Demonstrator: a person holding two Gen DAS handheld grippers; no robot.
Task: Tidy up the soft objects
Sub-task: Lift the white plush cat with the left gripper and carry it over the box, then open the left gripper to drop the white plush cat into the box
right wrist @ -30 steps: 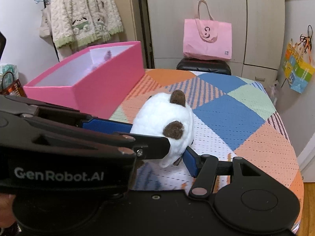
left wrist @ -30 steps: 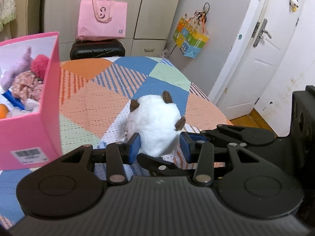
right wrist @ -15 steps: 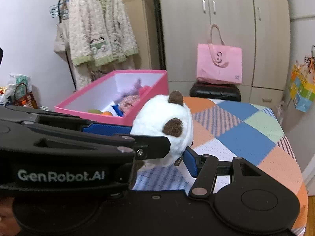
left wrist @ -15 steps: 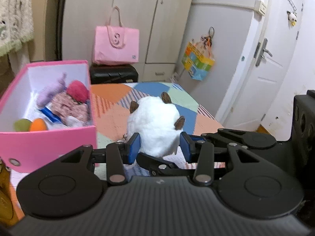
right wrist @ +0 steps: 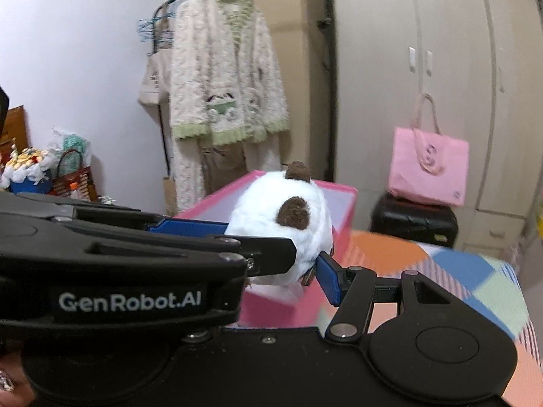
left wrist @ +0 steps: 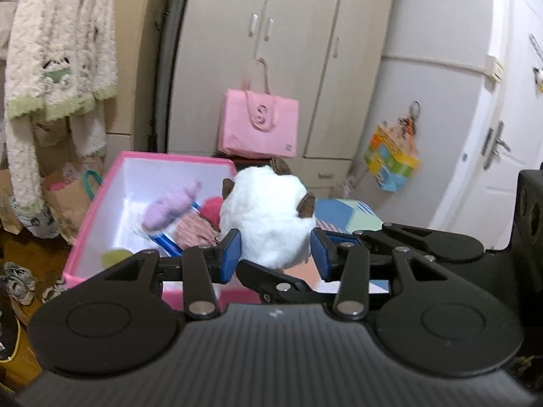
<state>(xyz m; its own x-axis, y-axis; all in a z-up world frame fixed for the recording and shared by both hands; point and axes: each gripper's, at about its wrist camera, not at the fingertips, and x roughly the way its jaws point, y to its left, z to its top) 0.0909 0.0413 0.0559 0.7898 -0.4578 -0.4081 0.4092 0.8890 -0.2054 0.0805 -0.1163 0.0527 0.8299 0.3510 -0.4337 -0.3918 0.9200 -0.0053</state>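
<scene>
Left gripper (left wrist: pixel 275 250): I have its blue pads clamped on the round white plush toy with brown ears (left wrist: pixel 266 217), mid-frame. Right gripper (right wrist: pixel 271 247): gripping the same toy.

Step, as I judge it: carrying toy to the open pink cardboard box (left wrist: pixel 101 200), centre left, already holding soft items. Next: bring it over the opening, release both.

Surface: patchwork-covered table (right wrist: pixel 475 271), lower right. Room: cream wardrobe doors (left wrist: pixel 288 51); pink tote bag (left wrist: pixel 259 125); fluffy cardigan (right wrist: pixel 224 78), upper centre.

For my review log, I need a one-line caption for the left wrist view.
Left gripper shut on white plush toy, carried beside the open pink box of soft items.
</scene>
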